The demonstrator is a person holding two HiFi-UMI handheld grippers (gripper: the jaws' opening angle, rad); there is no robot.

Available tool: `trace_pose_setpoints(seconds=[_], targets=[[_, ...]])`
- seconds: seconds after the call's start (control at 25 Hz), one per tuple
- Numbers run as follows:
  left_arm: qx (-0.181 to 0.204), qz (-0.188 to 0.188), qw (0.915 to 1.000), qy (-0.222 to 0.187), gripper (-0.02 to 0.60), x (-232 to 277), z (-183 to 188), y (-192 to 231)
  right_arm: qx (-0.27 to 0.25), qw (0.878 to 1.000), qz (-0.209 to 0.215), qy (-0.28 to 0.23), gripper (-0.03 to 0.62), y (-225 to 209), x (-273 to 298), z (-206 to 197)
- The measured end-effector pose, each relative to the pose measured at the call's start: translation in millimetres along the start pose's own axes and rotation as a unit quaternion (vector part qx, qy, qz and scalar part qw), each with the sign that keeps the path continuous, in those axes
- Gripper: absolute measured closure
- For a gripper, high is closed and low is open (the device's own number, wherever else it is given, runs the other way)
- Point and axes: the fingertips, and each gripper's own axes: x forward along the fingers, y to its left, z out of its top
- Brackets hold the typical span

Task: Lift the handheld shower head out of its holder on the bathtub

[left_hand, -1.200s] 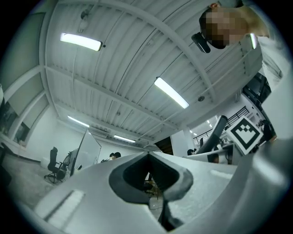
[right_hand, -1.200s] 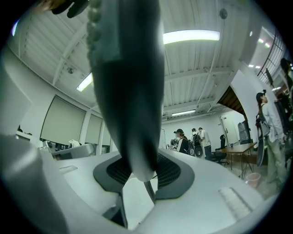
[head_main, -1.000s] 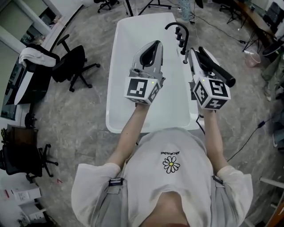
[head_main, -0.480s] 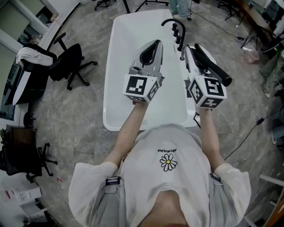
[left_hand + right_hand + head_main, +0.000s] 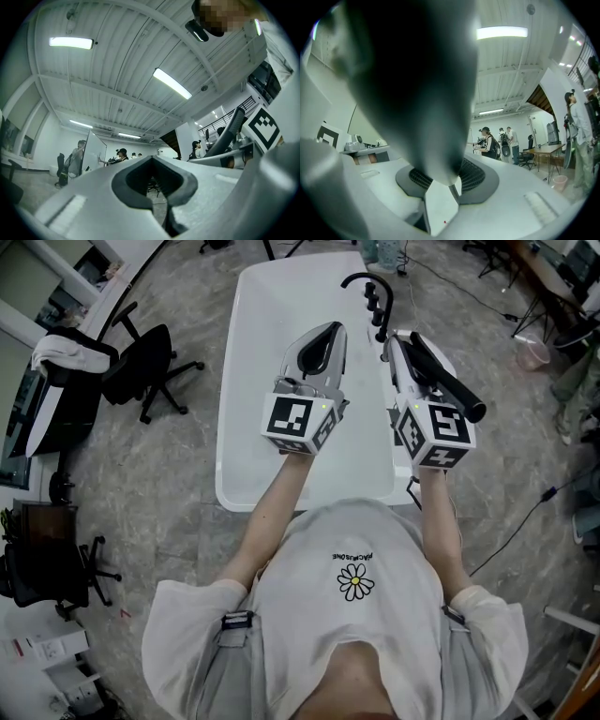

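While a person stands at the near end of a long white bathtub (image 5: 234, 427), seen from above, each hand holds a two-jaw gripper out over it. The left gripper (image 5: 327, 331) hangs above the inside of the bathtub, roughly over its middle. In the left gripper view its jaws are pressed together, leaving only a small diamond-shaped gap between the pads, and nothing is held there.

The right gripper (image 5: 397, 339) hangs above the bathtub's right rim. A black handheld shower head (image 5: 448, 381) runs along this gripper at a slant. One end points toward the far end of the bathtub. The other, rounded end sticks out past the right rim, just beside the gripper's marker cube (image 5: 433, 435). In the right gripper view a large dark blurred shape fills the space between the jaws, and the jaws are closed against it, so this claw has hold of the shower head. Whether the shower head touches its holder cannot be made out.

A black curved faucet (image 5: 361, 282) with upright knobs stands on the bathtub's right rim, beyond the right gripper's tips. To the left of the bathtub, on a grey mottled floor, a black office chair (image 5: 141, 371) stands well apart from it.
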Motion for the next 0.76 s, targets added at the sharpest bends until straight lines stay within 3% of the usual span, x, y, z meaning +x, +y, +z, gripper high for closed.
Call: trace_pose_setpoints(seconds=[0.76], targets=[[-0.008,0.003,0.9995,0.031,0.581,1,-21,-5,-0.009,1.000,-0.020,0.004,0.448,-14,-2,-3]])
